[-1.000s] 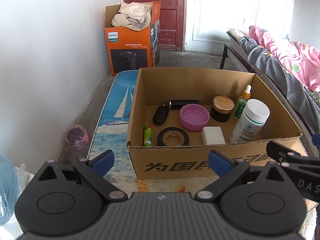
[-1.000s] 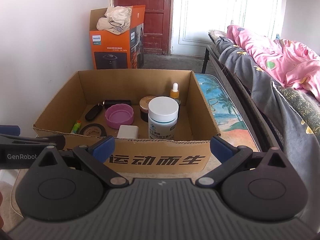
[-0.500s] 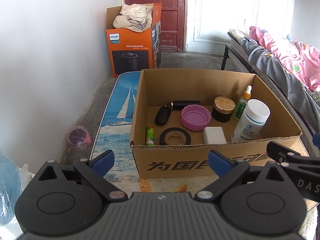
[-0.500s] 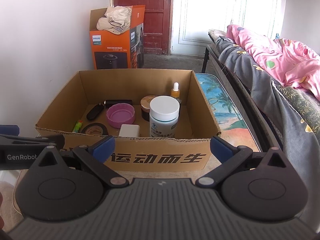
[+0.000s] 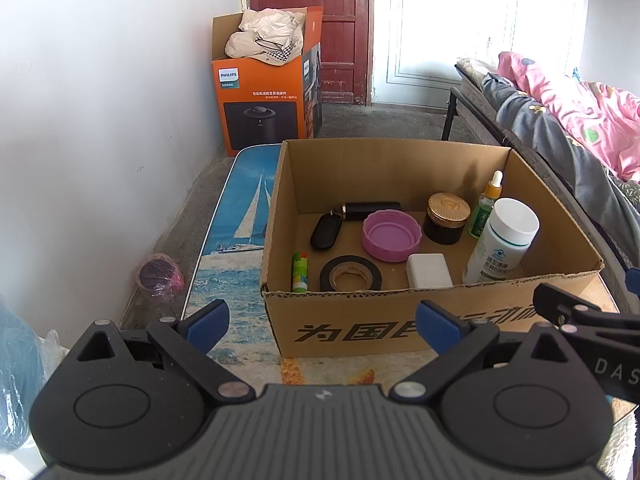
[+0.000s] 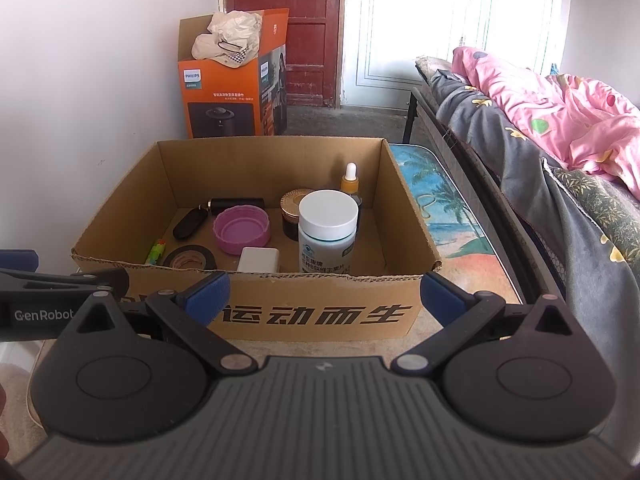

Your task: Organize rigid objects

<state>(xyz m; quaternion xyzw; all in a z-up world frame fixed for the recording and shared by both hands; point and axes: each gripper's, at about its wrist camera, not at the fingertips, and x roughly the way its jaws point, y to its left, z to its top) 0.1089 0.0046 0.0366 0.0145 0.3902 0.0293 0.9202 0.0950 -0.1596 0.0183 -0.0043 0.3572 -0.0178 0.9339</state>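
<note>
An open cardboard box (image 5: pixel 360 324) (image 6: pixel 320 312) stands on a low table. Inside it are a white pill bottle (image 5: pixel 502 240) (image 6: pixel 327 232), a pink lid (image 5: pixel 391 234) (image 6: pixel 241 229), a dark jar with a gold lid (image 5: pixel 447 218), a dropper bottle (image 5: pixel 487 204) (image 6: pixel 350 178), a white block (image 5: pixel 429 270) (image 6: pixel 259 260), a black tape roll (image 5: pixel 350 273) (image 6: pixel 189 257), a green stick (image 5: pixel 300 272), a black key fob (image 5: pixel 326 231) and a black tube (image 5: pixel 372 209). My left gripper (image 5: pixel 323 322) and right gripper (image 6: pixel 323 292) are open and empty, side by side in front of the box.
An orange Philips box (image 5: pixel 266 96) with cloth on top stands by the red door (image 5: pixel 320 28). A bed with pink bedding (image 6: pixel 560 128) runs along the right. The table top has a printed sailboat cover (image 5: pixel 240 240). A pink-wrapped pot (image 5: pixel 158 276) sits on the floor at the left wall.
Both grippers have drawn back a little from the box, so it looks slightly smaller and farther. Both stay open and empty.
</note>
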